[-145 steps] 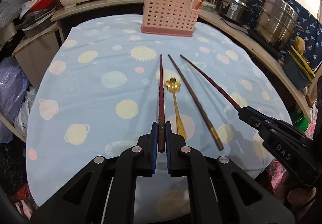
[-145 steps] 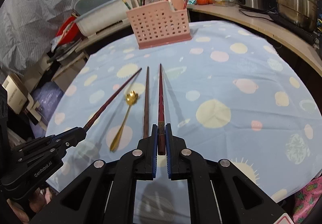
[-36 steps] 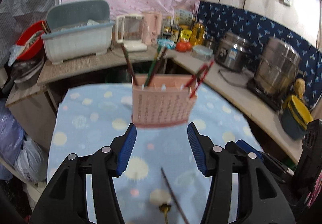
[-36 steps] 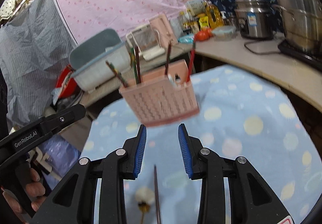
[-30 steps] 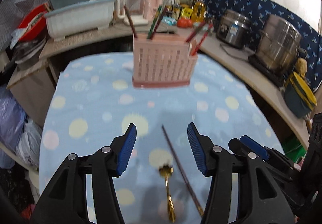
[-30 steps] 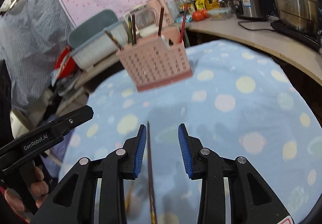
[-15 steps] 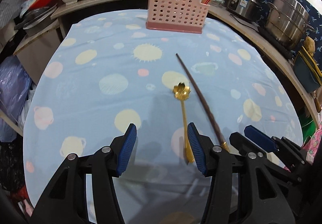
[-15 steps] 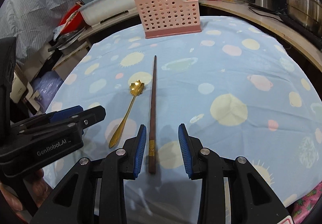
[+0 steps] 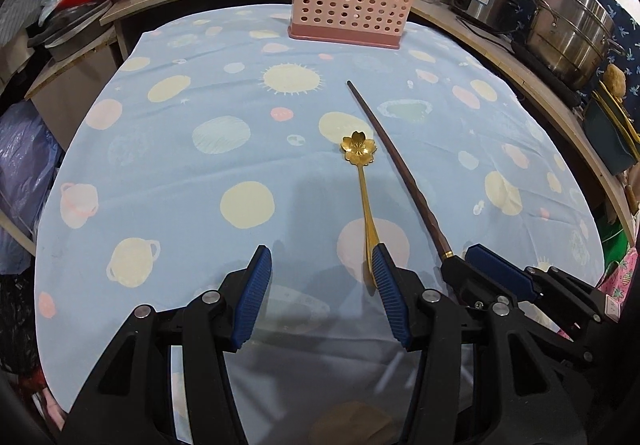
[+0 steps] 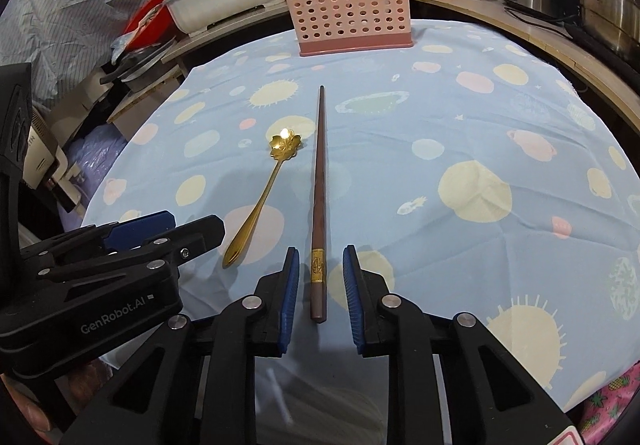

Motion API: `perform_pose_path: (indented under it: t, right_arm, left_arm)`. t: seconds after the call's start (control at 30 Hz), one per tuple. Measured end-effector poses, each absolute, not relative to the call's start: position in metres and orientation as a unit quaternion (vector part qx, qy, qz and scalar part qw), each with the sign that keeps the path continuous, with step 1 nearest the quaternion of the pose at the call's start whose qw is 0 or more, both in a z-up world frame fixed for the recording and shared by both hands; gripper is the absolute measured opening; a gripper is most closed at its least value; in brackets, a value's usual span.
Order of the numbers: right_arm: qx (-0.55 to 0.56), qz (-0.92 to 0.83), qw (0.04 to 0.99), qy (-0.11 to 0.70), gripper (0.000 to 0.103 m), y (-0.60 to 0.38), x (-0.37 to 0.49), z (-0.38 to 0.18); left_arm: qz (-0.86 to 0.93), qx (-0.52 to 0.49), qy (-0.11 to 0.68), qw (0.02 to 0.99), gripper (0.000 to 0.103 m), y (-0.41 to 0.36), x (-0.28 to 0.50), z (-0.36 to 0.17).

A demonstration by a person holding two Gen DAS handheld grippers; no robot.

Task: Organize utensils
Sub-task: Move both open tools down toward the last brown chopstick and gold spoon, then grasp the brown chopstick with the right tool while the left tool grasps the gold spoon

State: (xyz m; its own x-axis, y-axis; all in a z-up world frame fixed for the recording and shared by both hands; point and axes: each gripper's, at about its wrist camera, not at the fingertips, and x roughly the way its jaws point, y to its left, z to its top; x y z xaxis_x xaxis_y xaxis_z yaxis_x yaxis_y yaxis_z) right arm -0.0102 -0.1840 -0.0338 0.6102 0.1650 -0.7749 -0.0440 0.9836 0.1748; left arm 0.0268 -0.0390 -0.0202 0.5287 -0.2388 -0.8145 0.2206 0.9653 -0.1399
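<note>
Spotted tablecloth (image 9: 200, 173) mostly bare; one spoon (image 9: 362, 181), one chopstick (image 10: 319, 189). Left gripper (image 9: 320, 297) gapes wide; right gripper (image 10: 319, 281) closing, fingers apart astride chopstick.

Both tools same build. Left gripper (image 9: 320, 277): black plastic arms with triangular cut-outs, ribbed blue pads on the inner finger faces, round silver screw heads at the finger joints. Right gripper (image 10: 319, 273): identical black frame, blue ribbed pads, silver screws. White "GenRobot.AI" lettering on the left unit's side housing, seen from the right wrist view.
</note>
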Motion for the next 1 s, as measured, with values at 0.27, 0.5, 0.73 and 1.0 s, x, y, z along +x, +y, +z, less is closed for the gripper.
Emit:
perform_pose_path:
  t: [0.27,0.5,0.73,1.0]
  right_arm:
    - [0.063,0.059,0.893,0.443,0.01,-0.182,-0.011,-0.038]
    - [0.071,0.05,0.894,0.439,0.007,-0.189,-0.013,-0.039]
    - [0.083,0.042,0.894,0.438,0.007,-0.197,-0.014,-0.039]
    - [0.086,0.041,0.894,0.437,0.007,-0.198,-0.015,-0.04]
  left_arm:
    - [-0.139,-0.009,0.47,0.871,0.05,-0.044,0.025,-0.022]
    - [-0.144,-0.007,0.474,0.869,0.05,-0.047,0.025,-0.024]
    - [-0.149,-0.011,0.48,0.864,0.048,-0.048,0.026,-0.028]
    - [-0.153,0.0,0.473,0.867,0.04,-0.054,0.022,-0.03]
